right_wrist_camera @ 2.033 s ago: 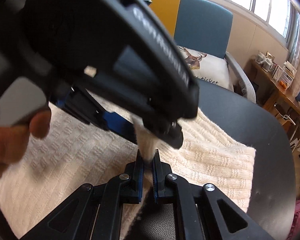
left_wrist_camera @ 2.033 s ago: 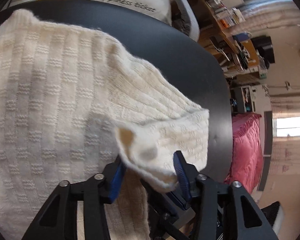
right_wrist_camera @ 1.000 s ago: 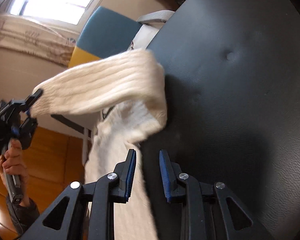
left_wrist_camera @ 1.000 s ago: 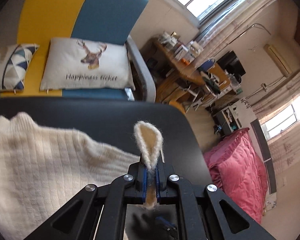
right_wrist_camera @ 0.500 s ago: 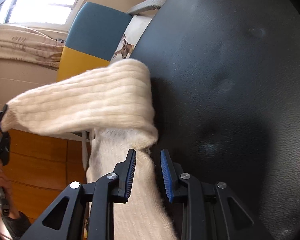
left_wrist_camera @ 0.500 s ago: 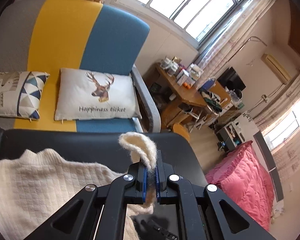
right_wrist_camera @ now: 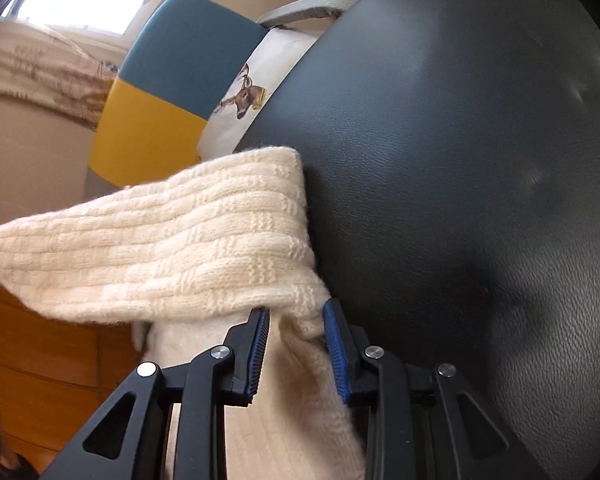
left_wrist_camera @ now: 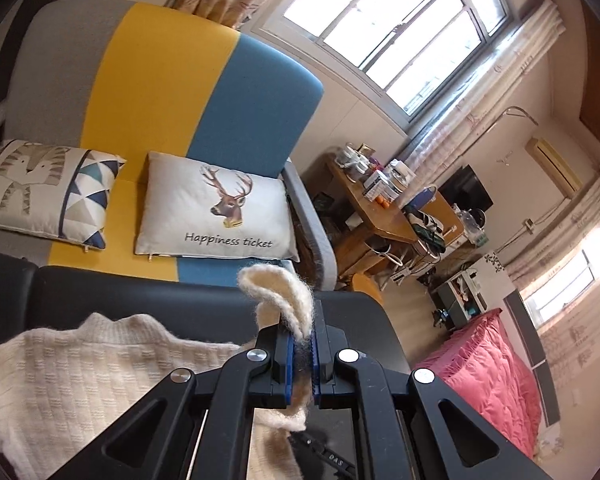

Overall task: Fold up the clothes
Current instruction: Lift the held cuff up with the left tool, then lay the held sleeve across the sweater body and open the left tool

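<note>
Left gripper (left_wrist_camera: 301, 354): the jaws are closed tight on a fold of the cream knitted sweater (left_wrist_camera: 72, 376), whose fuzzy cuff (left_wrist_camera: 278, 294) curls up above the blue pads toward 12 o'clock. The body of the sweater is spread at 9 o'clock of this gripper on the black padded desk (left_wrist_camera: 148, 292). Beyond the desk edge, at 11 o'clock, a deer cushion (left_wrist_camera: 216, 210) lettered "Happiness ticket" is seen on a grey, yellow and blue sofa (left_wrist_camera: 204, 92); a patterned cushion (left_wrist_camera: 44, 192) lies at 10 o'clock. A red bed cover (left_wrist_camera: 488, 376) is seen at 3 o'clock.

Right gripper (right_wrist_camera: 296, 350): the jaws are opening, parted to a moderate gap, and sweater knit lies between the blue pads; whether the pads press on it cannot be told. From this gripper a ribbed sleeve (right_wrist_camera: 160, 240) is stretched toward 9 o'clock, off the desk edge and above a wooden floor (right_wrist_camera: 40, 380). The bare desk surface fills the view from 12 to 4 o'clock.
</note>
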`<state>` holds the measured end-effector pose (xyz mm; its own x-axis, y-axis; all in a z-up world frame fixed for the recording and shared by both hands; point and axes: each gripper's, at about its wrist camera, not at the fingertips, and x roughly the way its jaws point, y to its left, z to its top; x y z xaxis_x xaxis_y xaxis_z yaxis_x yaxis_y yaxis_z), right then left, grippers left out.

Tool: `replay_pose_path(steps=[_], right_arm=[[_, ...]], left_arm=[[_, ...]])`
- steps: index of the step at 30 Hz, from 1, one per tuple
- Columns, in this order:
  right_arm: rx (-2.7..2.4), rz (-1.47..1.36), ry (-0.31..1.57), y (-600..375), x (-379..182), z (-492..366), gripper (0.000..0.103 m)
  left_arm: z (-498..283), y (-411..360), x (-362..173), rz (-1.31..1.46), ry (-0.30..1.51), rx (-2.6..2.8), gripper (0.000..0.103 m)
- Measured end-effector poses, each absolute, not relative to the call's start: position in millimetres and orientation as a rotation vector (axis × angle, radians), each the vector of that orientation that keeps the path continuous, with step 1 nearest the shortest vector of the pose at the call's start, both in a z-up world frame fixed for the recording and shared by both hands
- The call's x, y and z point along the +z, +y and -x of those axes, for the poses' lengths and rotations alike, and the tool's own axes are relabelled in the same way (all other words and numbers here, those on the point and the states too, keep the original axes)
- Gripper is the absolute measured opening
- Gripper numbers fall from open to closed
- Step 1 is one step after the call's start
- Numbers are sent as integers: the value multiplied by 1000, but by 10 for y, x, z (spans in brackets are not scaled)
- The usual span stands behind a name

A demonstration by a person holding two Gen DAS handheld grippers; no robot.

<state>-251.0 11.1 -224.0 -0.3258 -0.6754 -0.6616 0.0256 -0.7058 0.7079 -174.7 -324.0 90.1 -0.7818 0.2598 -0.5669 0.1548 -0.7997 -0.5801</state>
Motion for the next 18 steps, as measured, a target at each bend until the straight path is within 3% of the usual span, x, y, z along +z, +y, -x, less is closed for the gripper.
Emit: replay_pose_path(steps=[8, 18], right_arm=[[-2239, -1440, -629, 41, -2181, 2526, 29], [-2272, -1393, -268, -281, -2127, 2415, 27]], left_arm=[[1197, -3636, 579, 1029, -989, 2771, 6], [641, -4315, -780, 1390, -1168, 2782, 6]])
